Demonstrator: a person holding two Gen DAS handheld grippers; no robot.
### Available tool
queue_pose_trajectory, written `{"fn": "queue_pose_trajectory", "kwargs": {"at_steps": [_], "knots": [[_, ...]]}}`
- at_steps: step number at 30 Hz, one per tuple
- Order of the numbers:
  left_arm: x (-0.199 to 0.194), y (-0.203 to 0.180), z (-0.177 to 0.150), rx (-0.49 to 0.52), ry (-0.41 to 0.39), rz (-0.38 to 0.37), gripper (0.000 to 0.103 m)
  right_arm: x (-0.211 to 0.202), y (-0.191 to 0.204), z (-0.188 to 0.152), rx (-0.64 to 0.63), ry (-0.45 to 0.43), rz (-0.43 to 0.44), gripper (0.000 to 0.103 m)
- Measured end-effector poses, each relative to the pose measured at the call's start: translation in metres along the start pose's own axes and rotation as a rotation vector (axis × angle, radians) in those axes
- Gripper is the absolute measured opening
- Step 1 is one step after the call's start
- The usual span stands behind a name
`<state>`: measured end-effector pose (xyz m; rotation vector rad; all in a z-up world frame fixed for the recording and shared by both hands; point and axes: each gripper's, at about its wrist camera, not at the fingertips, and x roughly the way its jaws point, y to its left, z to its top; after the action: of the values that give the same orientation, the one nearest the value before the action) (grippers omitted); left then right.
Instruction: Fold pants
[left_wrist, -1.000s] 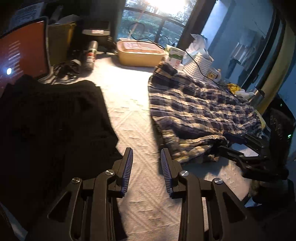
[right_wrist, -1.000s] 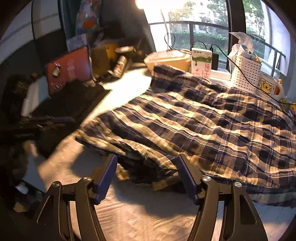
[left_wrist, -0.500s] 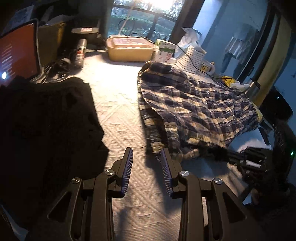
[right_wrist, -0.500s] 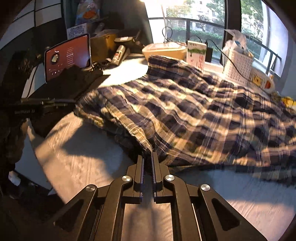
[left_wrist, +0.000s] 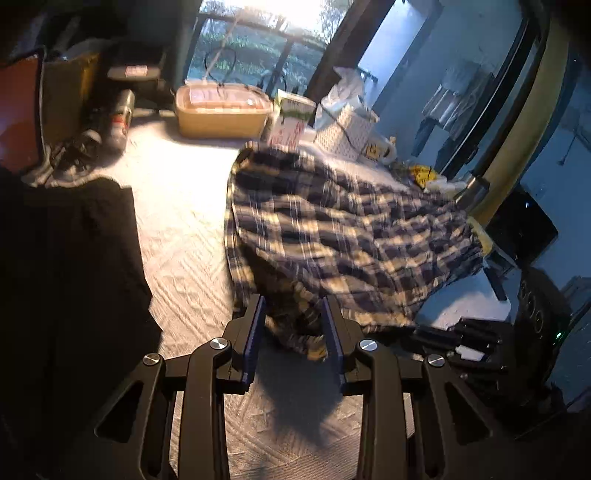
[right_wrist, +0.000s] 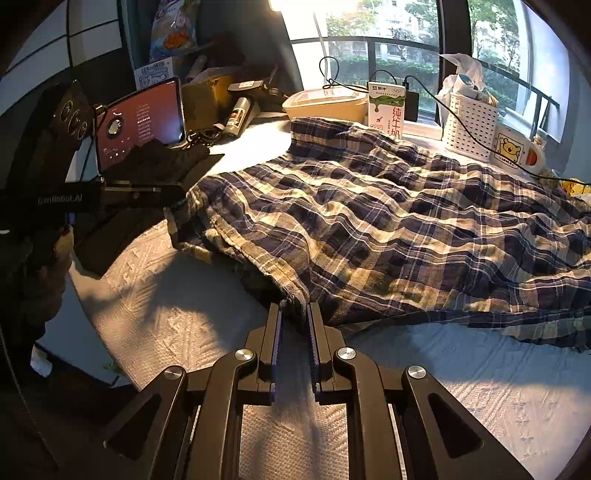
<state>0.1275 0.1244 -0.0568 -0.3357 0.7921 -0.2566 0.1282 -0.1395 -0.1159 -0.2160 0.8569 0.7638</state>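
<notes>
The plaid pants (right_wrist: 388, 229) lie spread and rumpled on the white textured cloth (right_wrist: 173, 314). My right gripper (right_wrist: 294, 308) is shut on the near edge of the pants. In the left wrist view the pants (left_wrist: 343, 236) are blurred. My left gripper (left_wrist: 293, 304) is open with a bunched corner of the pants between its fingers. In the right wrist view the left gripper (right_wrist: 162, 194) reaches the pants' left corner. The right gripper (left_wrist: 424, 334) shows at the right in the left wrist view.
A black garment (left_wrist: 62, 277) lies at the left. At the back stand a tablet (right_wrist: 140, 123), a beige box (right_wrist: 325, 105), a milk carton (right_wrist: 386, 109), a white basket (right_wrist: 471, 127) and a spray can (right_wrist: 238, 116). A cable (right_wrist: 472, 129) crosses the basket.
My left gripper moved forward to straddle the pants' corner. My right gripper closed on the near edge a second ago and still holds it, the fabric drawn slightly.
</notes>
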Motion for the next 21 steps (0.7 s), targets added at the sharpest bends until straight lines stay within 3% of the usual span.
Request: {"fn": "queue_pose_trajectory", "kwargs": {"at_steps": [2, 3, 6, 7, 12, 15, 19, 21], "knots": [[-0.007, -0.001, 0.002, 0.004, -0.02, 0.009, 0.031, 0.0, 0.0, 0.0, 0.004, 0.003, 0.005, 0.015], [-0.011, -0.003, 0.002, 0.013, -0.035, 0.023, 0.031, 0.0, 0.0, -0.001, 0.007, 0.01, 0.01, 0.023], [-0.008, -0.008, -0.001, 0.031, -0.023, 0.0, 0.031, -0.001, -0.001, -0.003, 0.017, 0.006, 0.039, 0.067], [0.0, -0.01, -0.004, 0.036, 0.009, 0.003, 0.031, -0.003, -0.001, -0.004, 0.021, -0.002, 0.047, 0.069], [0.036, 0.0, -0.02, 0.011, 0.127, 0.079, 0.031, -0.014, -0.007, -0.003, 0.033, -0.046, 0.026, 0.069], [0.034, 0.002, -0.023, 0.005, 0.122, 0.089, 0.031, -0.021, -0.013, -0.001, 0.035, -0.077, 0.022, 0.067], [0.033, 0.003, -0.028, 0.034, 0.127, 0.121, 0.031, -0.018, -0.009, 0.009, 0.004, -0.106, 0.075, 0.038], [0.033, -0.001, -0.03, 0.079, 0.127, 0.154, 0.03, -0.004, -0.003, 0.013, -0.011, -0.087, 0.099, 0.032]]}}
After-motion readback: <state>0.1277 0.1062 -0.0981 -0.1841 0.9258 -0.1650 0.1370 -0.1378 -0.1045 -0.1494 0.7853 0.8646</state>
